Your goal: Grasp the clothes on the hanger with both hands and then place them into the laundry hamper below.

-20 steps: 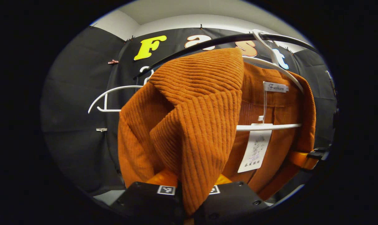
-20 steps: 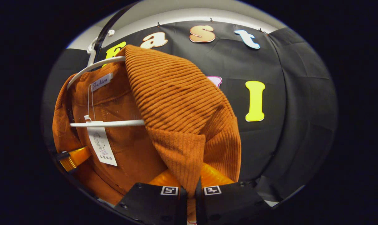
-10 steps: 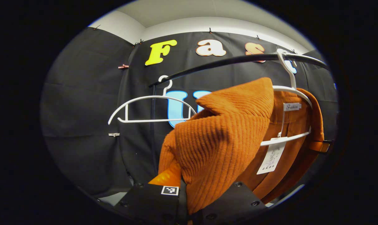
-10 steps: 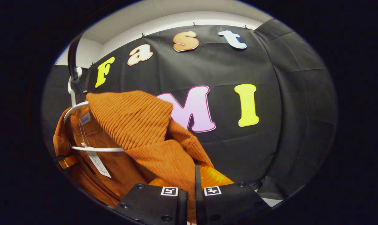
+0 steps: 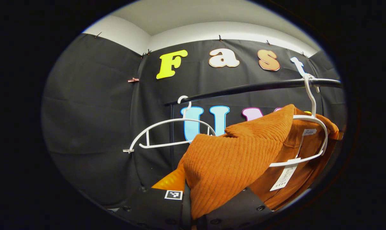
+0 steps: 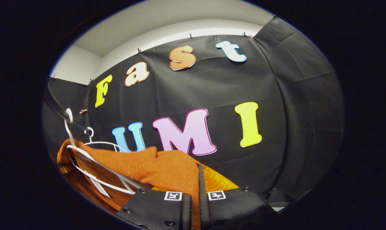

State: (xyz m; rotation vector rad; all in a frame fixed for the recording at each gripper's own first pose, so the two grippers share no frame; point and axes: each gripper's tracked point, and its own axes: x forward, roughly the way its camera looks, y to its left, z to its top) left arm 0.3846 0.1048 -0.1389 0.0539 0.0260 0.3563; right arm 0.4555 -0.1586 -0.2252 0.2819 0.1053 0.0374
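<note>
The left gripper (image 5: 193, 204) has its fingers closed on a fold of the orange ribbed garment (image 5: 237, 159), and the right gripper (image 6: 194, 204) likewise pinches the garment (image 6: 167, 169) between its 2 fingers. The garment is stretched between them, partly draped over a white hanger (image 5: 320, 134) hooked on the black rail (image 5: 250, 88). A second, bare hanger (image 5: 167, 127) hangs beside it.

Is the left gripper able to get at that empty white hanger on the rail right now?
Probably not: the left gripper has its jaws closed on the orange sweater, so it is occupied, though the empty hanger hangs unobstructed on the rail.
</note>
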